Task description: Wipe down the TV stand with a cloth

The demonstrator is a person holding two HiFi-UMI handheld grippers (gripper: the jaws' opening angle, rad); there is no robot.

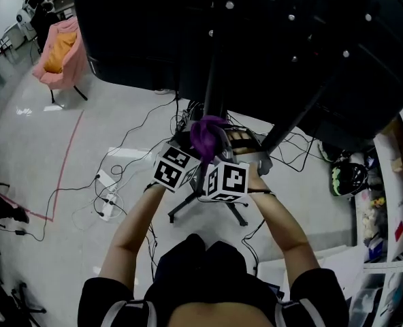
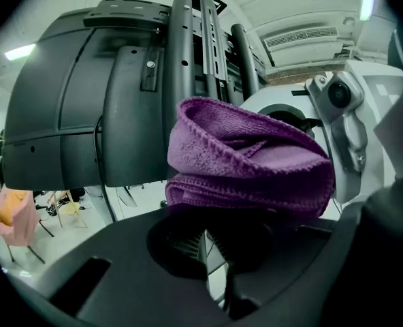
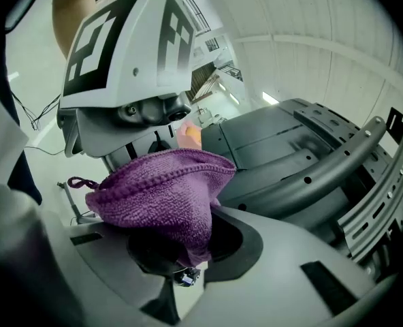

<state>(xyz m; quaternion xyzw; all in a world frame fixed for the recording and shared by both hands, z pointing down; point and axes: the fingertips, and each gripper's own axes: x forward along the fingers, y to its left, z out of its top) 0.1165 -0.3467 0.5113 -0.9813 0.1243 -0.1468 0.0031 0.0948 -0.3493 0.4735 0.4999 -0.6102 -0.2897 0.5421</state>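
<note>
A purple cloth (image 1: pixel 205 133) is bunched between my two grippers, just in front of the black TV stand's post (image 1: pixel 212 73), under the back of the big dark screen (image 1: pixel 269 26). My left gripper (image 1: pixel 197 146) is shut on the cloth's lower folds (image 2: pixel 249 162). Its jaws (image 2: pixel 215 231) lie mostly under the fabric. My right gripper (image 1: pixel 216 146) pinches a hanging point of the cloth (image 3: pixel 160 196) between its jaws (image 3: pixel 181 257). The grippers face each other almost touching: the right one (image 2: pixel 344 128) fills the left gripper view's right side. The left one (image 3: pixel 130 67) looms in the right gripper view.
The stand's perforated mounting rails (image 2: pixel 195 60) and curved bracket (image 3: pixel 337 176) are close behind the cloth. Its legs (image 1: pixel 188 208) spread on the floor among cables and a power strip (image 1: pixel 109 199). A pink chair (image 1: pixel 58 56) stands far left, a helmet (image 1: pixel 344 179) and cluttered shelves right.
</note>
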